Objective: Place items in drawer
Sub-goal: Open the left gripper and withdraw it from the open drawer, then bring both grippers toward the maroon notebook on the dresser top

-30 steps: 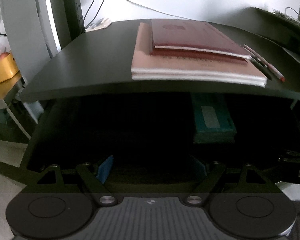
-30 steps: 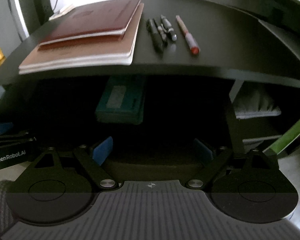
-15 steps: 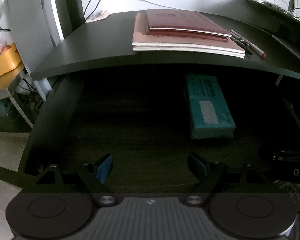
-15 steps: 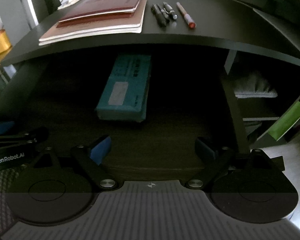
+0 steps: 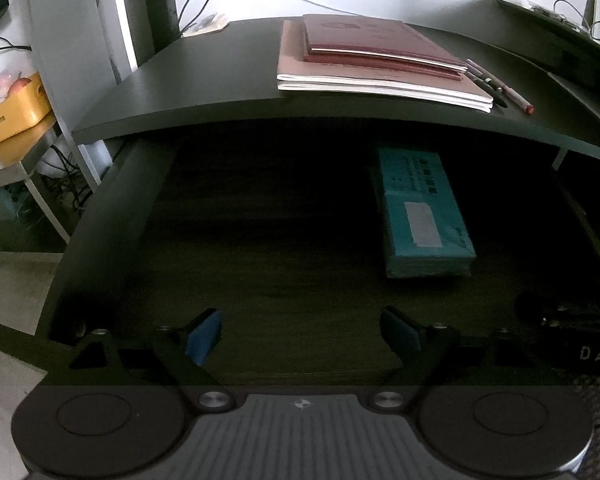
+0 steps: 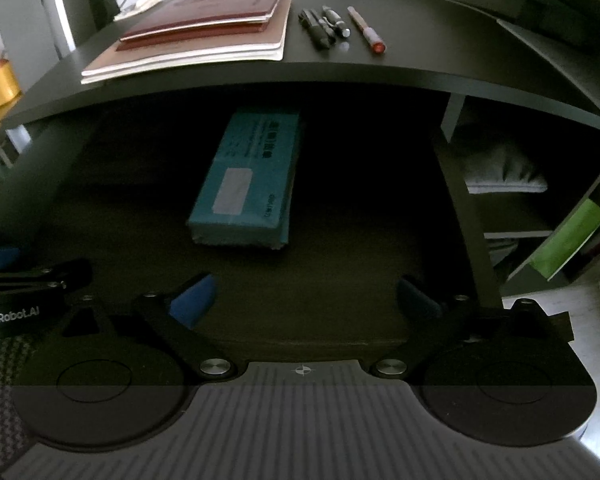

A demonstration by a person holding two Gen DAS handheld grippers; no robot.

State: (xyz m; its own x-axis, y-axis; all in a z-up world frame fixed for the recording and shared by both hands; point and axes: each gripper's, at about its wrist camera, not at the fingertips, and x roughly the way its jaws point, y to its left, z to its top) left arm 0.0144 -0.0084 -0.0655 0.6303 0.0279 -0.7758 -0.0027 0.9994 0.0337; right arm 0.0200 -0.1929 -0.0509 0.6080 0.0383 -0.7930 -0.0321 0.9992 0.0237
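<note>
Drawer [image 5: 112, 216] open under tabletop [image 5: 220, 76]; both hand-held grippers [image 5: 300, 334] [image 6: 306, 298] opening, empty. Risk: notebooks [image 6: 204, 32] overhanging tabletop edge slip, pens [image 6: 324, 28] roll during pickup.

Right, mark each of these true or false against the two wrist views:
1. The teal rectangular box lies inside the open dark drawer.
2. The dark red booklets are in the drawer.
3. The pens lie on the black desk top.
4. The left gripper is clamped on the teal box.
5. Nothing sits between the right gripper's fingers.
1. True. The teal rectangular box lies flat on the floor of the open dark drawer.
2. False. The dark red booklets are stacked on a tan notebook on the black desk top.
3. True. The pens lie beside the stack.
4. False. The left gripper is opening, with only drawer floor between its fingers.
5. True. The right gripper is opening, empty.
</note>
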